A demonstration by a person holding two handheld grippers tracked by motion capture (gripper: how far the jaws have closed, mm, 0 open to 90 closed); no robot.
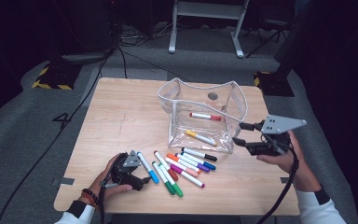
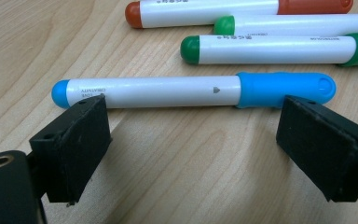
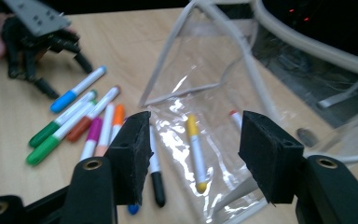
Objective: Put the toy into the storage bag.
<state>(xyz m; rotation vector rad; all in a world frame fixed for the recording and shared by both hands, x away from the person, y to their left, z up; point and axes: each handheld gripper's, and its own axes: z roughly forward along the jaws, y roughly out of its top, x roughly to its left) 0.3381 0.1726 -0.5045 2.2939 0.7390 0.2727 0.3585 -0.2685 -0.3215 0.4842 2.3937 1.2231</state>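
1. Two markers already lie inside the clear pouch [image 1: 203,114]: a yellow marker [image 3: 195,151] and a red marker [image 1: 205,116]. The others lie loose on the worktop [image 1: 121,116] in front of it, so I judge I am midway through loading the pouch.
2. My left gripper [image 2: 191,140] rests low on the worktop with its jaws wide apart and nothing between them. The blue marker [image 2: 191,90] lies just beyond the pads, lengthwise across the gap.
3. My right gripper [image 1: 242,135] hovers beside the pouch's right wall, jaws apart and empty; from its own view I look through the plastic at the yellow marker.
4. The step in hand, as I read it, is picking up the blue marker with the left gripper.
5. Next I need to turn that gripper so its jaws straddle the barrel crosswise, ease forward, then close.
6. The green markers [image 2: 270,49] sit near behind it; I must not nudge them.
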